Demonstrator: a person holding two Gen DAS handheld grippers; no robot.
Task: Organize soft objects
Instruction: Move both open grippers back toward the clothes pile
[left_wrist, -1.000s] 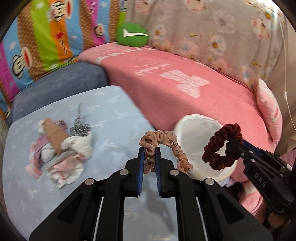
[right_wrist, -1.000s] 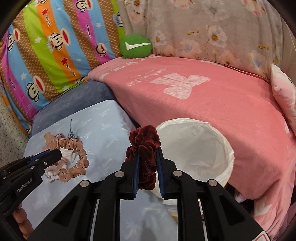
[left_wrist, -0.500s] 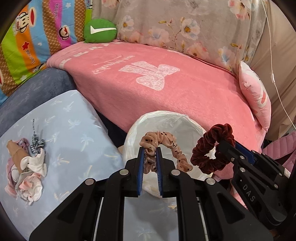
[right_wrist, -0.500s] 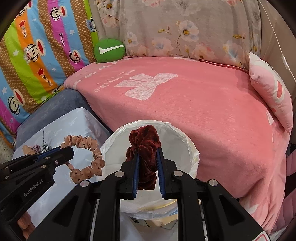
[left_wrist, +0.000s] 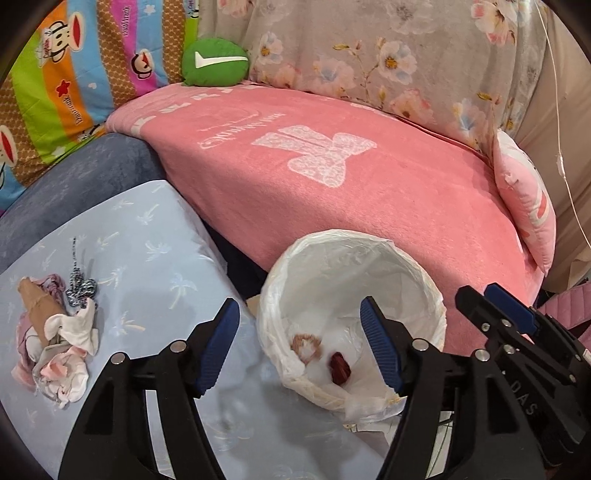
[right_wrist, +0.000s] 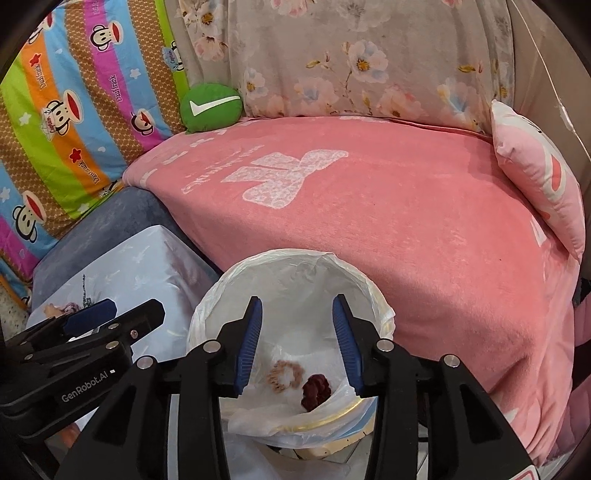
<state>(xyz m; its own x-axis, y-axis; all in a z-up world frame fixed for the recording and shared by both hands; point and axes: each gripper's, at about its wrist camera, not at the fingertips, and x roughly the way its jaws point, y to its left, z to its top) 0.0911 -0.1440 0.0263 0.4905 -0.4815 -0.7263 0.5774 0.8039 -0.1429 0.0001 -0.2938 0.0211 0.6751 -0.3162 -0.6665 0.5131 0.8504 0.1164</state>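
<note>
Left gripper and right gripper, both opening, empty; remaining soft pile lies lower left, nearer left.

No longer clamped in the left gripper: the tan scrunchie, now lying at the bottom of the lined bin, with the fingers opening wide and nothing between them. Likewise dropped from the right gripper: the dark red scrunchie, now resting just beside the tan one in the bin, fingers opening and empty above it.
</note>
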